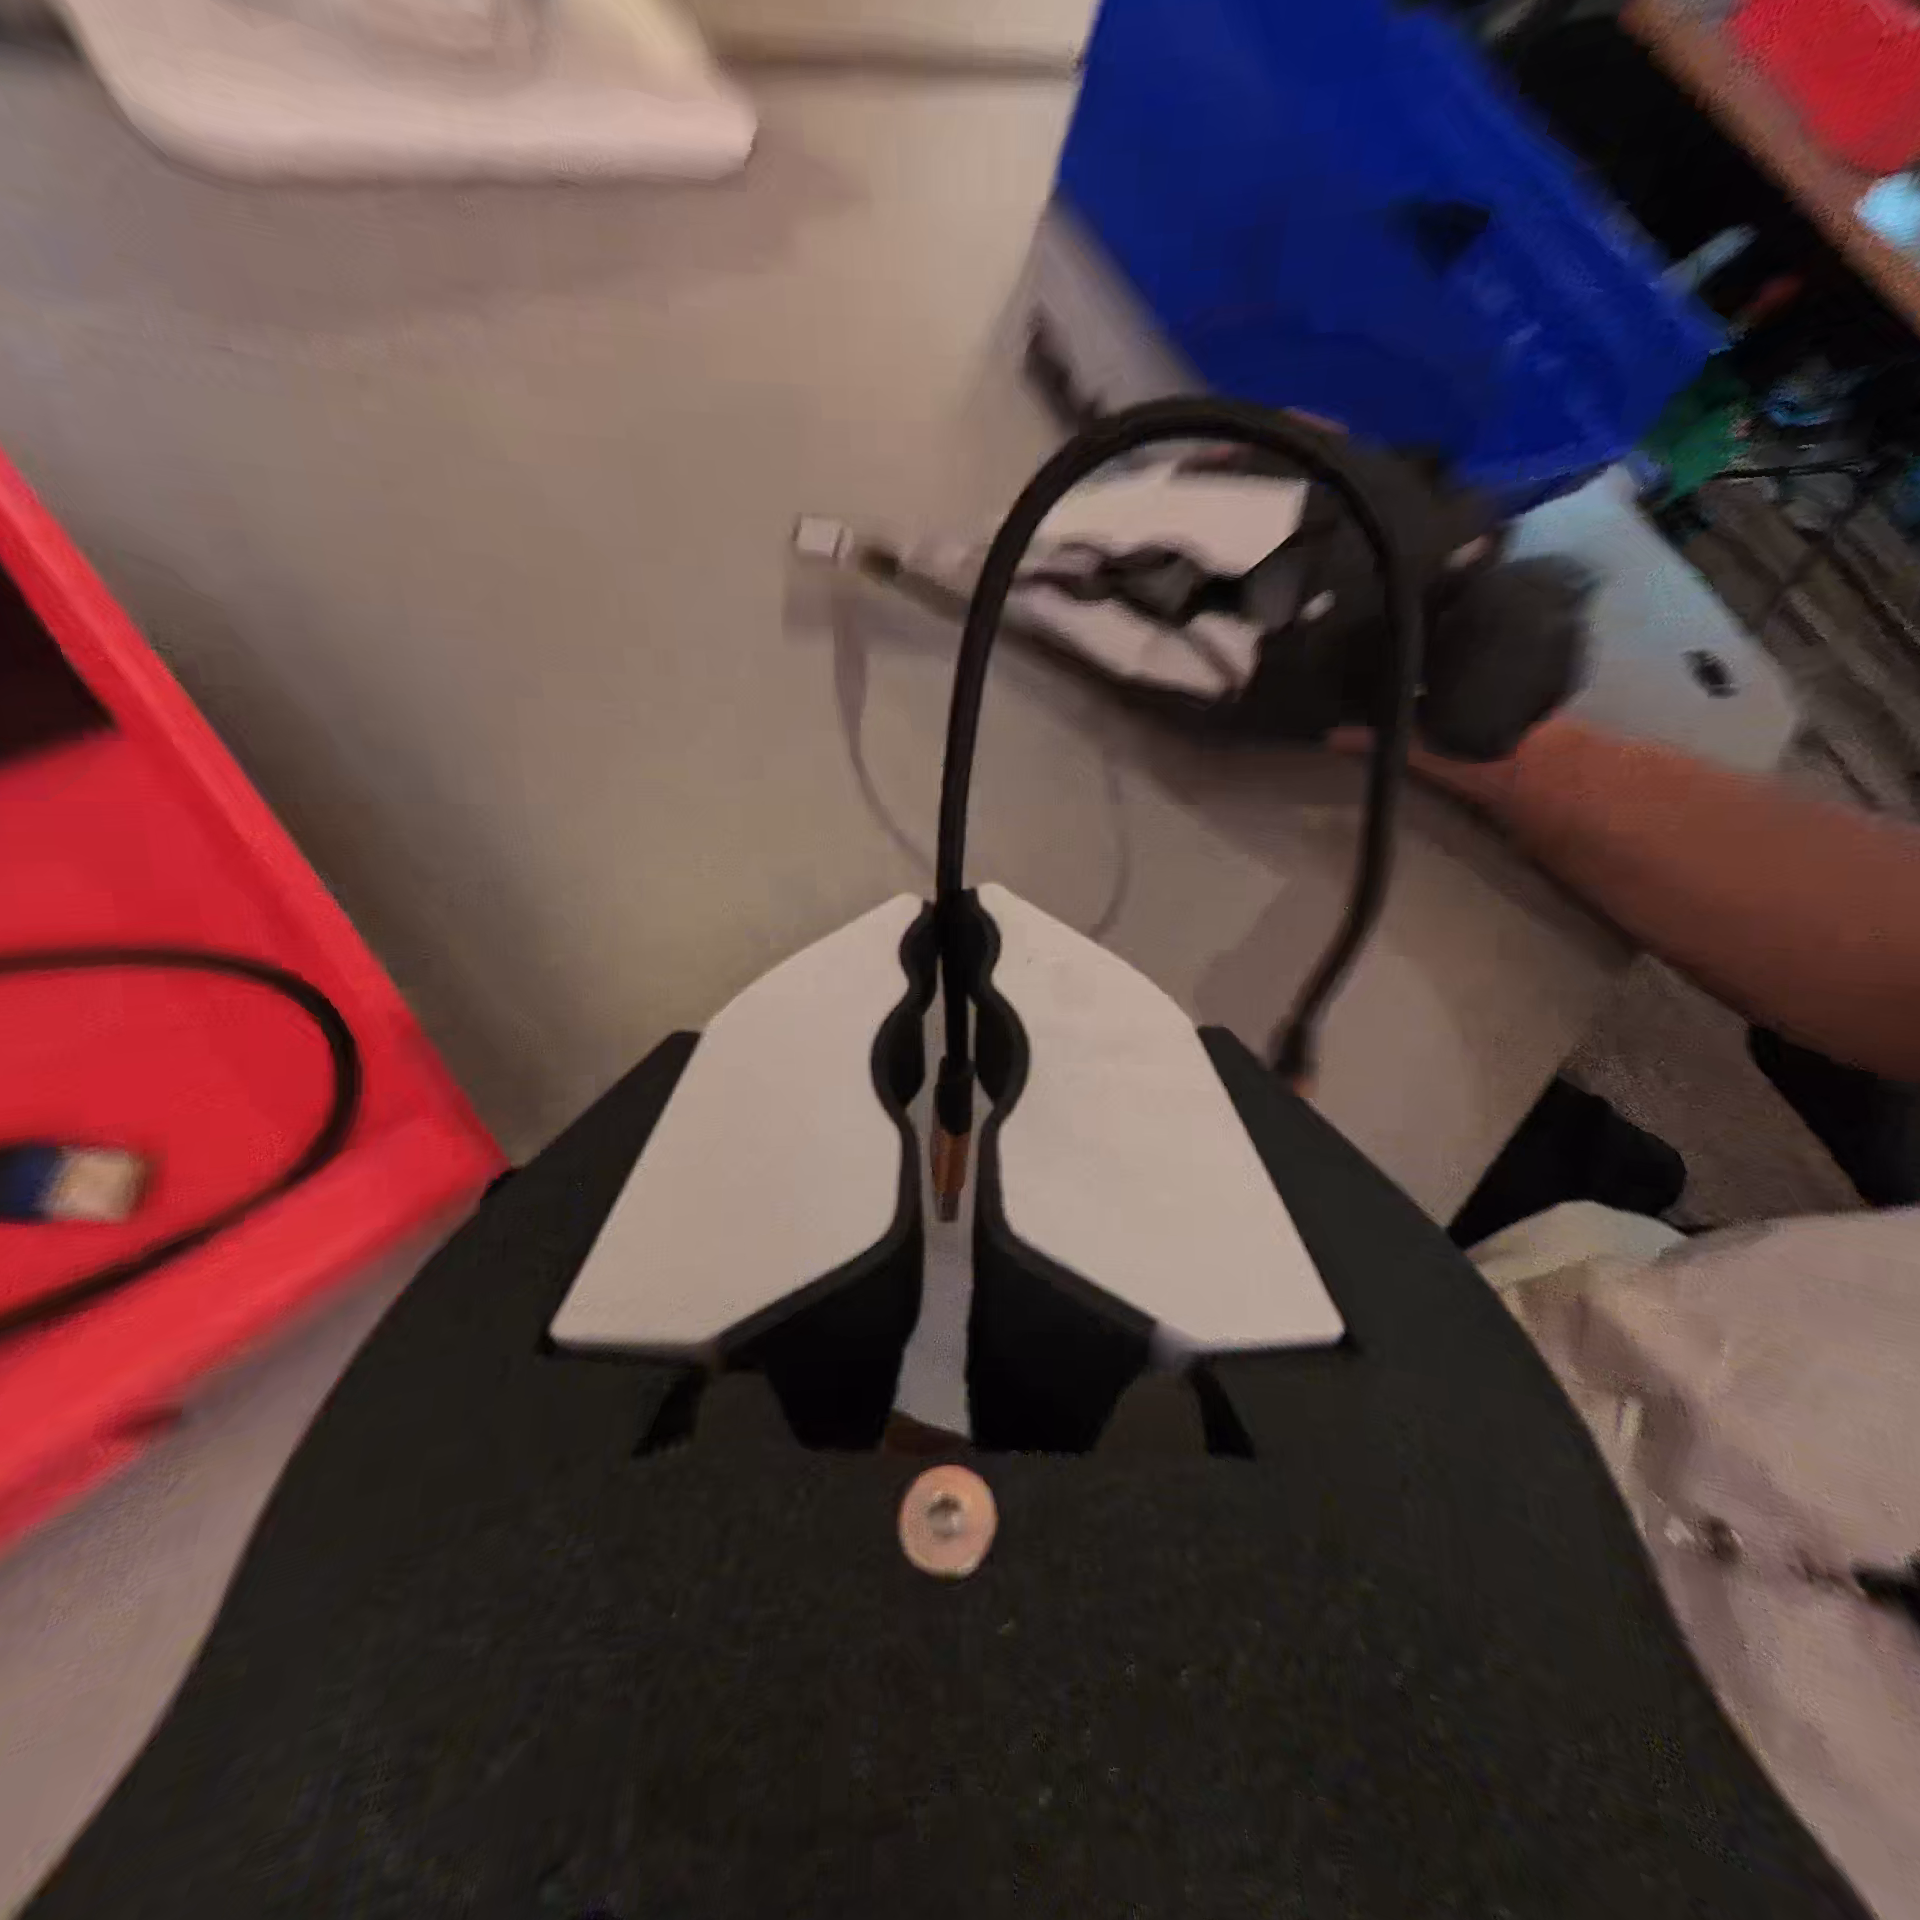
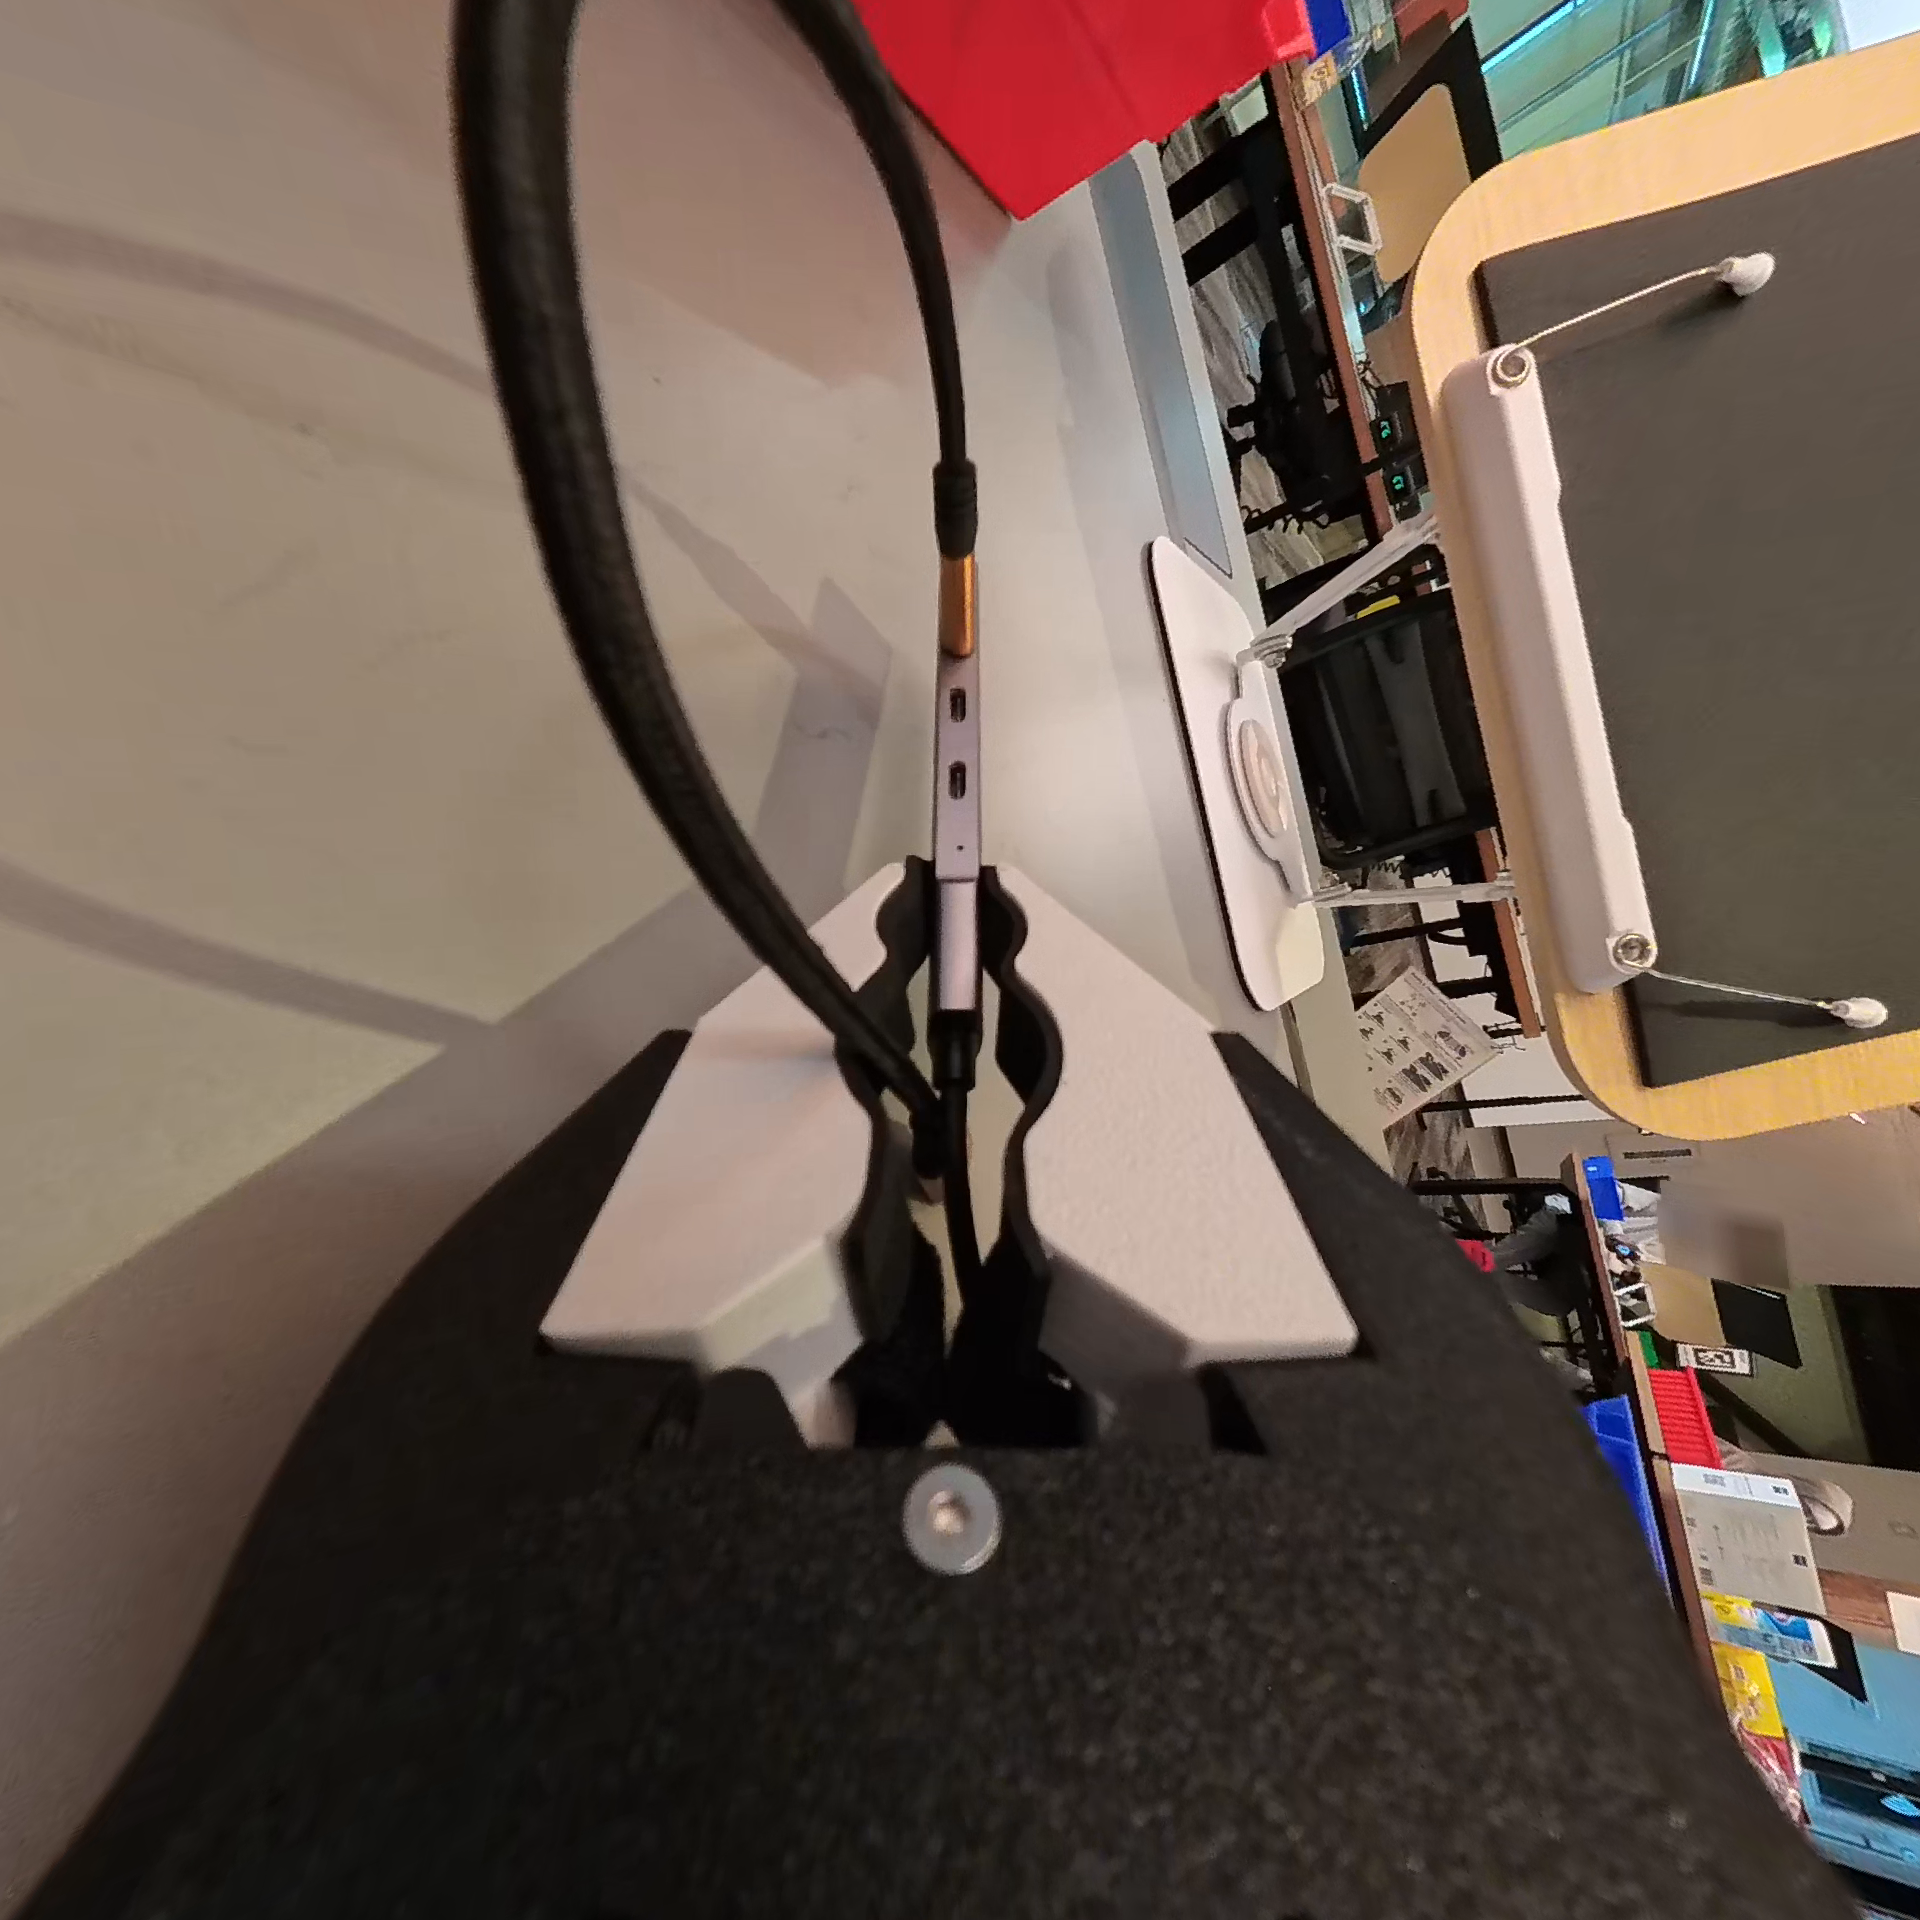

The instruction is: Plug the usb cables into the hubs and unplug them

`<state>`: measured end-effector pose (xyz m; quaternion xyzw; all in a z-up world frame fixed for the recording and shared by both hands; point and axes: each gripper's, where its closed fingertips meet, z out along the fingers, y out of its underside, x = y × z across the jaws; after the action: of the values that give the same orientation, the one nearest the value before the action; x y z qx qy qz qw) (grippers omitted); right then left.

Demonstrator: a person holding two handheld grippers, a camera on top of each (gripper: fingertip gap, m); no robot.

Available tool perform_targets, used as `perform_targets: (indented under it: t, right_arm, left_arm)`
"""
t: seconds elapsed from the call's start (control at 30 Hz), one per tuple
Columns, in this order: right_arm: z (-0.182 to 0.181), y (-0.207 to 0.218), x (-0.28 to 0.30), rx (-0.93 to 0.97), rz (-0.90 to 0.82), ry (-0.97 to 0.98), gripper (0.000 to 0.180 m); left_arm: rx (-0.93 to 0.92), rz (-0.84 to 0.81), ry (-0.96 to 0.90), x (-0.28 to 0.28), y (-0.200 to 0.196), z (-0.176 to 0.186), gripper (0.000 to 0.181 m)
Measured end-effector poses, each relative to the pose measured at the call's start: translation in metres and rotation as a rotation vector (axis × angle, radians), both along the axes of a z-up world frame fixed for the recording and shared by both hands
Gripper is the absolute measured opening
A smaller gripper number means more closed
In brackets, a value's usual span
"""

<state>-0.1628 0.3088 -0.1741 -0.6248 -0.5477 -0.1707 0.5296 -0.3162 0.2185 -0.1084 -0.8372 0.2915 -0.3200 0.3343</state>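
Observation:
In the left wrist view my left gripper (image 1: 951,904) is shut on a black braided USB cable (image 1: 1143,426). Its orange-collared plug (image 1: 949,1153) lies between the fingers and points back at the camera. The cable arches up, then down to the right. In the right wrist view my right gripper (image 2: 956,878) is shut on a slim grey USB hub (image 2: 956,790) that sticks out forward. An orange-collared plug (image 2: 957,613) of a black braided cable (image 2: 540,468) sits in the hub's far end. That cable loops left and back down beside the fingers.
A red bin (image 1: 156,935) at the left holds a black cable and a blue USB plug (image 1: 73,1184). A blue bin (image 1: 1351,208) stands at the back right. A white cable (image 1: 831,540) lies on the pale table. A person's forearm (image 1: 1714,883) reaches in from the right. The grippers' ends are close to 20 cm from one another.

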Motion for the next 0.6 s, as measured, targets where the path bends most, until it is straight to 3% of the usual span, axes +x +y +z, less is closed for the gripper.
perform_targets:
  t: [0.13,0.37,0.5,0.6]
  right_arm:
    - [0.0,0.0,0.0,0.001,-0.001,0.001,0.007]
    - [0.001,0.0,-0.001,-0.006,0.005,0.016,0.007]
    - [0.001,0.0,-0.001,-0.007,0.005,0.016,0.007]
    - [0.001,0.0,-0.001,-0.009,0.006,0.018,0.007]
  left_arm:
    - [-0.142,0.162,-0.053,0.001,-0.004,-0.044,0.003]
    - [-0.153,0.323,-0.12,-0.018,-0.012,-0.045,0.004]
    - [-0.205,0.256,-0.172,-0.008,-0.04,-0.041,0.016]
    - [0.023,0.048,-0.108,-0.006,-0.046,-0.02,0.018]
